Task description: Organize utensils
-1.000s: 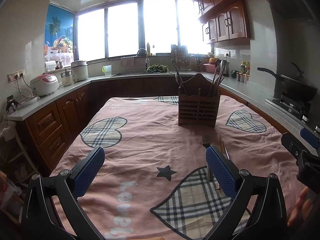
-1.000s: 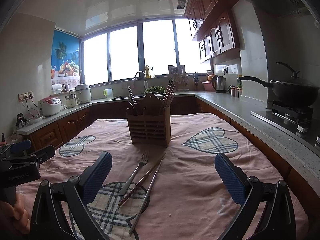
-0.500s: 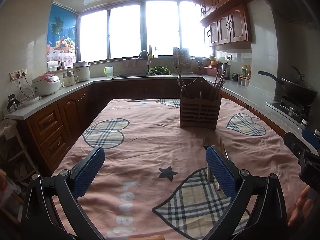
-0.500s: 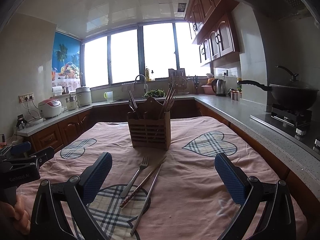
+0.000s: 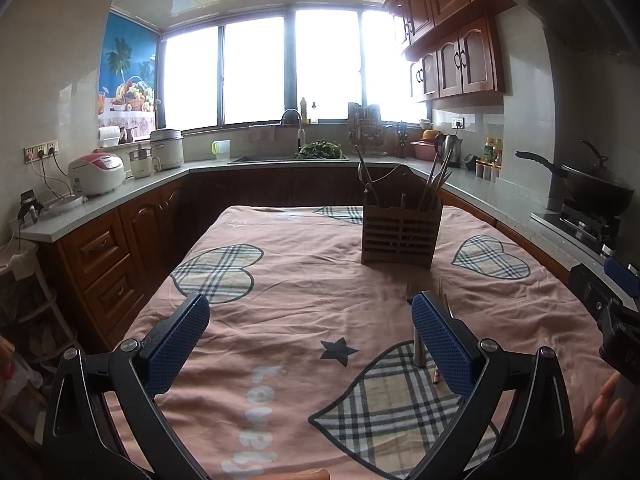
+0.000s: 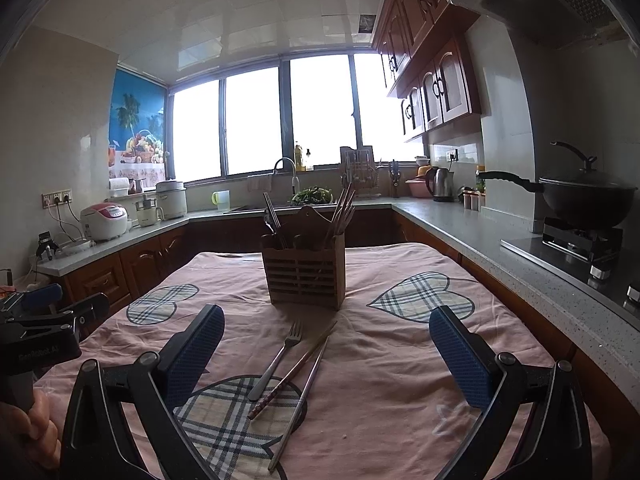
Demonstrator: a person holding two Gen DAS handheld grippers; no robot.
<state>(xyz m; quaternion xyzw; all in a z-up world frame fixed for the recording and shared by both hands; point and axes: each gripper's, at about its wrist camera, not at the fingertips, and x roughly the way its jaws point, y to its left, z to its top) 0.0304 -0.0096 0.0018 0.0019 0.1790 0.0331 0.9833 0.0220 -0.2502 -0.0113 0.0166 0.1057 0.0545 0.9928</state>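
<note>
Fork (image 6: 276, 360) and chopsticks (image 6: 294, 368) lie between right gripper (image 6: 326, 350) fingers, ahead of pads. Right gripper spread wide, empty, held level above cloth. Left gripper (image 5: 310, 340) likewise spread, empty, level.

Both wrist views look low across the surface (image 5: 304, 304) toward the far window. Both share the caddy (image 5: 401, 236) (image 6: 306, 276), seen nearer from the right view.
</note>
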